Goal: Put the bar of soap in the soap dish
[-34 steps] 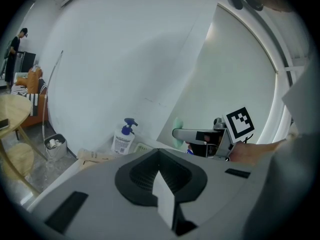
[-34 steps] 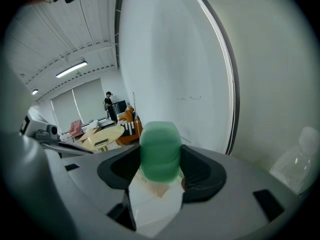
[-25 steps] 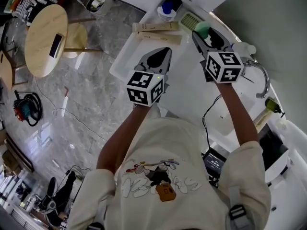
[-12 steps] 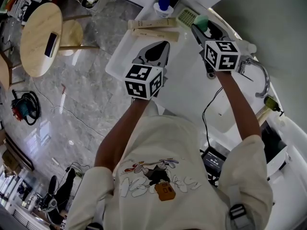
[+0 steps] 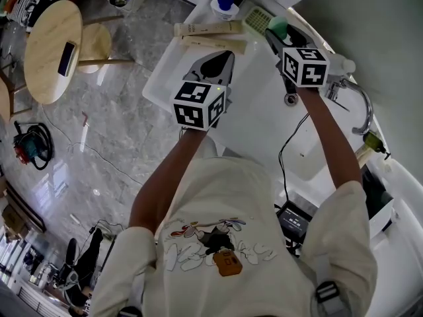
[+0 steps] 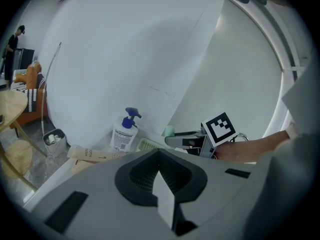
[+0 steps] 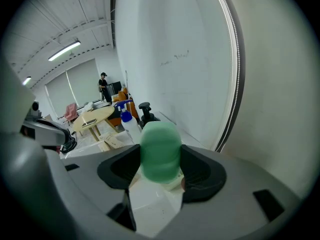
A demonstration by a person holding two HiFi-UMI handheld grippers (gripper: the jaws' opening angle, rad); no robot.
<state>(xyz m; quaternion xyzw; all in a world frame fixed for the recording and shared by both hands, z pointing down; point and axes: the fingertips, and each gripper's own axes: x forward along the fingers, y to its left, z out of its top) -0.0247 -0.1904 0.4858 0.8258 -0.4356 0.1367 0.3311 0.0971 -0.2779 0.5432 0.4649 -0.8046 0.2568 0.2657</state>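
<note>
Right claw (image 7: 160, 170) grips the green soap (image 7: 160, 151), jaws pressed to its sides, above the white counter (image 5: 254, 107); the dish (image 5: 258, 22) sits just left of its tip; left claw (image 6: 160, 173) hangs further left, jaws together on nothing; boxes (image 5: 205, 29) and a pump bottle (image 6: 124, 134) lie ahead of it.

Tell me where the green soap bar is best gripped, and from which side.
Probably across its middle, on two opposite sides, coming from the person's side. The right gripper holds the green soap bar this way now: its jaws press the bar's left and right sides, and the rounded end sticks out past them, free to be lowered into the soap dish.
</note>
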